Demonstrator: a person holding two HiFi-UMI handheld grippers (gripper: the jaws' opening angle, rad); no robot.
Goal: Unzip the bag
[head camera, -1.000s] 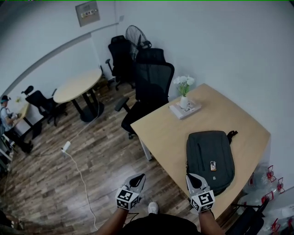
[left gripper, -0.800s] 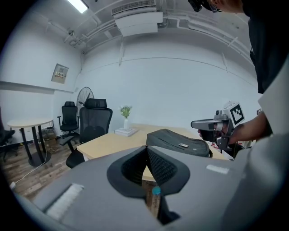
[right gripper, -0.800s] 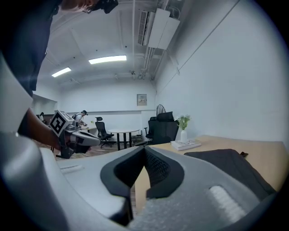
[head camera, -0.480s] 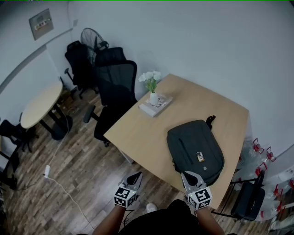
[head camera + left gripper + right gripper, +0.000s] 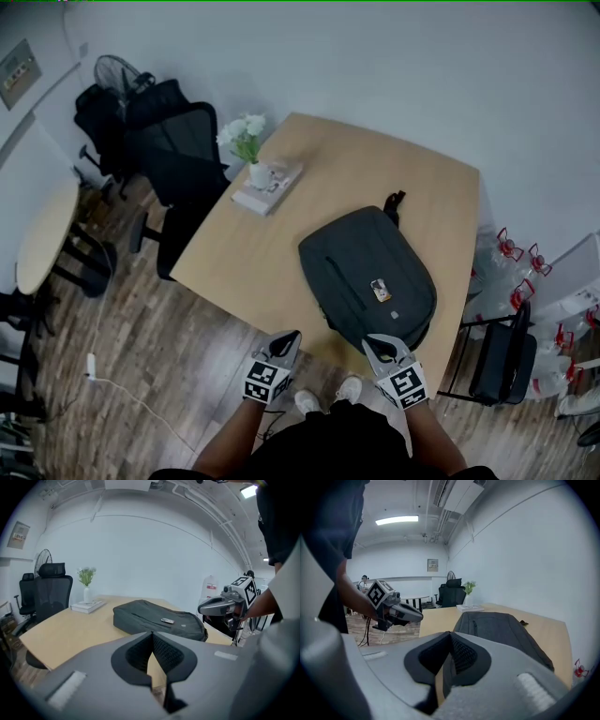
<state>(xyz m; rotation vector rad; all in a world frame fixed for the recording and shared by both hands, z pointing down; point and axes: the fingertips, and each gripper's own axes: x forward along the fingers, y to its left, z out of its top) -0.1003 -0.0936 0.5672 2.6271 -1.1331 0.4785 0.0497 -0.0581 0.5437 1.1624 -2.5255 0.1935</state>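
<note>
on the table point(image 5: 356, 178), by its near edge, the dark grey bag point(image 5: 367, 281) lies flat, zipped up. a vase point(image 5: 259, 174) holds white flowers point(image 5: 242, 131). left gripper point(image 5: 292, 335) and right gripper point(image 5: 373, 342) are pinched together, empty.

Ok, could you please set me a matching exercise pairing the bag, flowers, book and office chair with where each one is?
Things:
1 bag
2 flowers
3 book
4 office chair

Places:
A in a white vase
B on the floor beside the table
C flat on the table, by its near edge
D under the vase

Pairs: 1-C, 2-A, 3-D, 4-B
</note>
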